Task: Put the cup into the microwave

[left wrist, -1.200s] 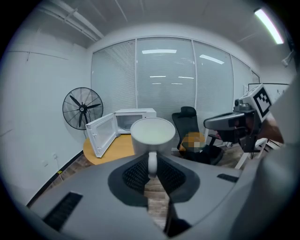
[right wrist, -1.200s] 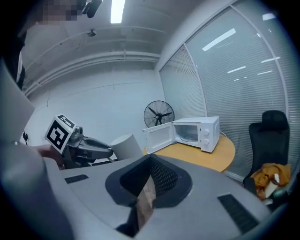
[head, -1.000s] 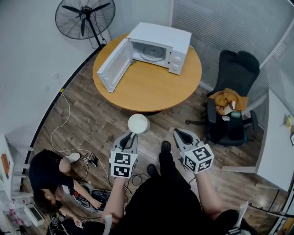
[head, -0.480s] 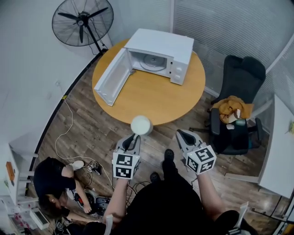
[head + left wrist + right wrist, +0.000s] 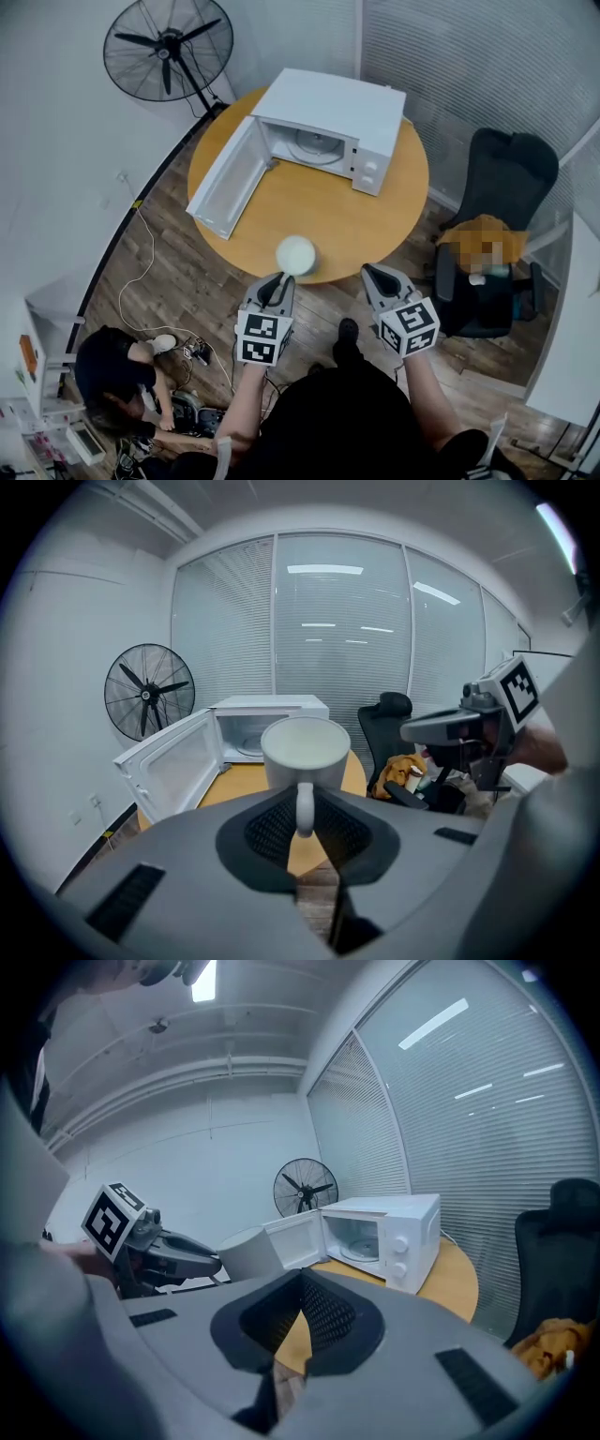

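A white cup (image 5: 296, 255) hangs upright over the near edge of the round wooden table (image 5: 375, 225), with my left gripper (image 5: 277, 281) shut on its handle (image 5: 305, 810). In the left gripper view the cup (image 5: 305, 751) stands just past the jaws. The white microwave (image 5: 330, 128) sits at the table's far side with its door (image 5: 227, 180) swung open to the left and its glass turntable (image 5: 315, 146) bare. My right gripper (image 5: 374, 275) is to the right of the cup, off the table's edge, jaws together and holding nothing. The right gripper view shows the cup (image 5: 251, 1252) and the microwave (image 5: 386, 1234) ahead.
A black office chair (image 5: 502, 234) stands right of the table. A standing fan (image 5: 167, 49) is at the back left. A person crouches on the floor at the lower left (image 5: 108, 370) among cables (image 5: 187, 352). A white desk edge (image 5: 567, 347) runs along the right.
Both grippers have moved toward the table with the person. The cup has gone from over the floor to over the table's near edge. The jaws have kept their states.
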Motion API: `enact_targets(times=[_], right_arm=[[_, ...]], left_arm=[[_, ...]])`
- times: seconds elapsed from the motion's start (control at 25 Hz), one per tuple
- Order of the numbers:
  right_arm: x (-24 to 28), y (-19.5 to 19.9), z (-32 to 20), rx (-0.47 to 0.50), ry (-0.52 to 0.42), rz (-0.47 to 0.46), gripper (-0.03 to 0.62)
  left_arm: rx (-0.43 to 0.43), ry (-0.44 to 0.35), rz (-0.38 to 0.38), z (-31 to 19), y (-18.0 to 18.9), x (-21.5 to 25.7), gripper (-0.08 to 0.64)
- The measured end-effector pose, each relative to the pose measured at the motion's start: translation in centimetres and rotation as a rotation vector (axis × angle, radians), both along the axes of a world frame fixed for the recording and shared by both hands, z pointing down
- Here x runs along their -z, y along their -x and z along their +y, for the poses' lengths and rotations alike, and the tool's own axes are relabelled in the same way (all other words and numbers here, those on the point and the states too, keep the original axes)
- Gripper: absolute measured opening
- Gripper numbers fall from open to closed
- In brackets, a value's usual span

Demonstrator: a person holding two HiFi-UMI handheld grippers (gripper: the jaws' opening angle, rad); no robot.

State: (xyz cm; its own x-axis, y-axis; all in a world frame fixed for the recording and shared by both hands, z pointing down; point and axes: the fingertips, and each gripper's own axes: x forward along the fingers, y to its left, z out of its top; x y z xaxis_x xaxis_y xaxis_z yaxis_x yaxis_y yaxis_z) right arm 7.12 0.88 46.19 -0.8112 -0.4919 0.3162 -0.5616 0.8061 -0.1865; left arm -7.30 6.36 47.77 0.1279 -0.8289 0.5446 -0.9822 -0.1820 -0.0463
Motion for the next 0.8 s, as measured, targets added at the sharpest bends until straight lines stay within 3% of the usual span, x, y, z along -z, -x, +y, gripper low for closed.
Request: enact_targets(times=[0.4, 0.8], right_arm=[[-1.9, -1.0, -5.9, 0.039, 0.037, -0.005, 0.009], [-2.8, -0.2, -7.1, 0.076, 0.067, -0.007, 0.009]], left_arm=[[0.032, 0.034, -0.018, -5.5, -1.0, -1.2, 0.043], [0.088, 0.052, -0.022, -6.3, 0.0, -1.6, 0.043]])
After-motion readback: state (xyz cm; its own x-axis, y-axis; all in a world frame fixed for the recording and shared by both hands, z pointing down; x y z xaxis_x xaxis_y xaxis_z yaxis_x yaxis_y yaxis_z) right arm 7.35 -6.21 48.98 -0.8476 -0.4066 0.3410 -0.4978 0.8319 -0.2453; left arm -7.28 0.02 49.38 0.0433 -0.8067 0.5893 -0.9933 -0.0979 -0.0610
